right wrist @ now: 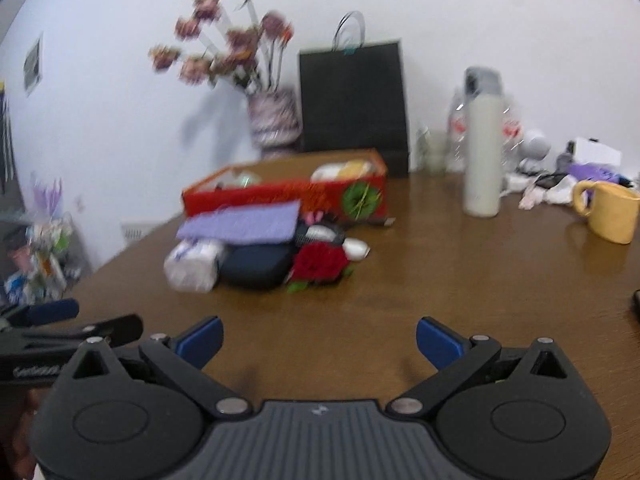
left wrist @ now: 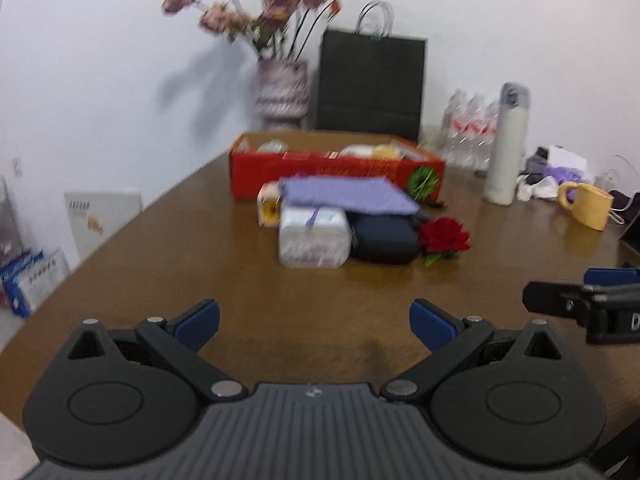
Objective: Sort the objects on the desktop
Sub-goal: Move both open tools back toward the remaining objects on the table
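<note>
Both the left hand-held gripper (left wrist: 314, 322) and the right hand-held gripper (right wrist: 319, 342) gape wide over the brown tabletop (left wrist: 160, 264), holding nothing. At frame centre a pile sits before the red box (left wrist: 336, 170): purple cloth (left wrist: 344, 194), white packet (left wrist: 314, 236), dark pouch (left wrist: 384, 238), red flower (left wrist: 444, 236). Only the right view shows a white, blurred thing, perhaps a computer mouse (right wrist: 356, 249), behind the flower.

Evenly, softly lit; motion-blurred throughout, worst around the flower vase (left wrist: 282, 92), its shadow thrown leftward; fisheye-curved, dark-cornered edges.
</note>
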{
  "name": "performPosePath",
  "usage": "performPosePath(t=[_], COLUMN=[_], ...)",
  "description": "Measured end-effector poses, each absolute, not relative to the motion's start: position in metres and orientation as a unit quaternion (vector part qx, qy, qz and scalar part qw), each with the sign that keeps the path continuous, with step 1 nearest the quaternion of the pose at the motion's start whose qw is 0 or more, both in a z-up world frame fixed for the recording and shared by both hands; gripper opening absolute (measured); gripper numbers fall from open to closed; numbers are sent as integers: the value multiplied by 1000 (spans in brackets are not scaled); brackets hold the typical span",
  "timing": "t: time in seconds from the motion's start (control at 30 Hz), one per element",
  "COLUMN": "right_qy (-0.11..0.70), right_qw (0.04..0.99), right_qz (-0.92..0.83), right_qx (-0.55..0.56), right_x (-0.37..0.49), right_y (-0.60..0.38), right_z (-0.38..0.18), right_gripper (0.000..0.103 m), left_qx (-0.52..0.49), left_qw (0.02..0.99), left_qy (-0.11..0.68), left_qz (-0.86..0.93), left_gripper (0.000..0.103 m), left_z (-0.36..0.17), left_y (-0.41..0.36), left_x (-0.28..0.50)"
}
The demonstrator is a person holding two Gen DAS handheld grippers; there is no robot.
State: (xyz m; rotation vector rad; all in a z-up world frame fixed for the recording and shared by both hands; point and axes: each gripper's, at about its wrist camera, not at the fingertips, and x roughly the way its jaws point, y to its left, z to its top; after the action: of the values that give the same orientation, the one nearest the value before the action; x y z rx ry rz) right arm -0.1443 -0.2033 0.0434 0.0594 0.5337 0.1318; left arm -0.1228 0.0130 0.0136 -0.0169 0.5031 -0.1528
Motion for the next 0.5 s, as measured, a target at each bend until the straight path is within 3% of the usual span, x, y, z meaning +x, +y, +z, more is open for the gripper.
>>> performPosePath(t=[0.27, 0.5], right_qy=[272, 278], right_qw=[960, 958], right_qz=[67, 61], right_qx=[15, 28], right_x=[-109, -43], right_y=[-192, -193], right_z=[40, 40], right_gripper=[98, 87], left_qx=[-18, -104], left_qw=[965, 949], left_qy=[255, 285], left_qz=[-67, -88], left_gripper=[103, 103], left_z=[23, 40], left_y=[21, 33], left_x=[-82, 5])
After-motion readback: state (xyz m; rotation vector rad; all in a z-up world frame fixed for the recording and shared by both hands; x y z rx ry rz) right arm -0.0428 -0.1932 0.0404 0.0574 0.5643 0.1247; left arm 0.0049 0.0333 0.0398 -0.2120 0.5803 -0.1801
